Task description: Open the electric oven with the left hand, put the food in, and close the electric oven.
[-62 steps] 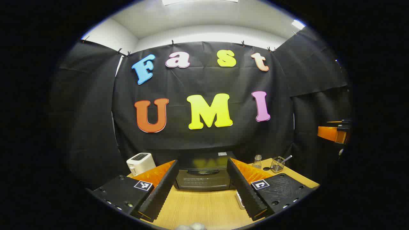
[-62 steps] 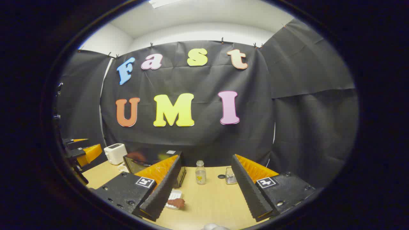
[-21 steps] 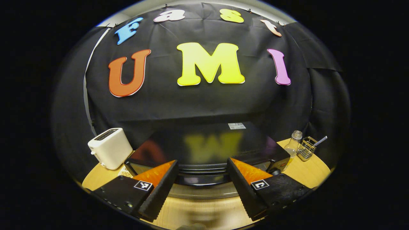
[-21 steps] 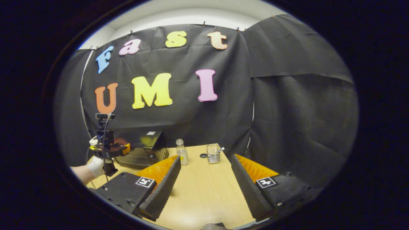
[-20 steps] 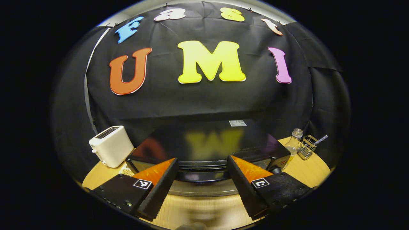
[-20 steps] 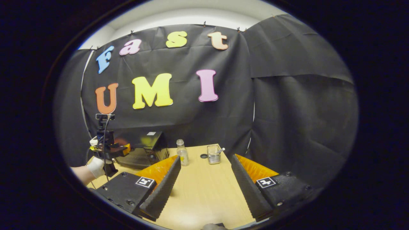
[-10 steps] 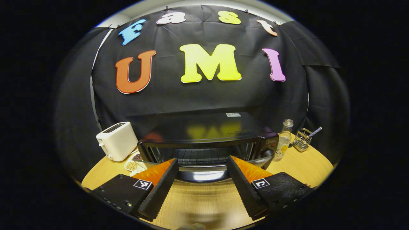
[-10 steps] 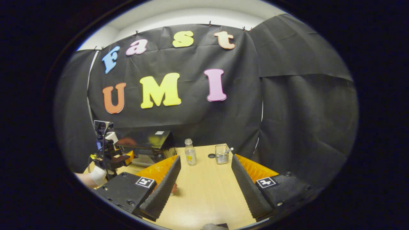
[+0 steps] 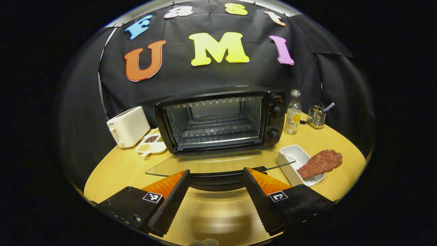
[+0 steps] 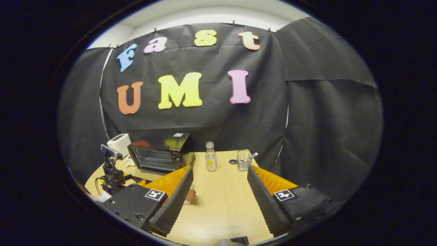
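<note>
The black electric oven (image 9: 218, 119) stands open at the table's middle, its wire rack bare. Its glass door (image 9: 218, 164) lies flat toward me. The door's handle (image 9: 218, 179) runs across between the fingers of my left gripper (image 9: 216, 171), which is open; whether a finger touches it I cannot tell. To the right a reddish-brown piece of meat (image 9: 321, 163) rests across a white dish (image 9: 293, 159). In the right gripper view my right gripper (image 10: 220, 167) hangs open above the table, the meat (image 10: 190, 195) peeking beside its left finger. The oven (image 10: 158, 153) and left gripper (image 10: 112, 174) sit to its left.
A white toaster (image 9: 128, 126) and a small plate of grains (image 9: 150, 147) stand left of the oven. A glass bottle (image 9: 293, 114) and a wire holder (image 9: 315, 116) stand to its right. The wooden table (image 9: 119, 167) has a curved front edge.
The oven door has swung down from shut to fully open as my left gripper drew back and lower with the handle between its fingers. My right gripper turned slightly left.
</note>
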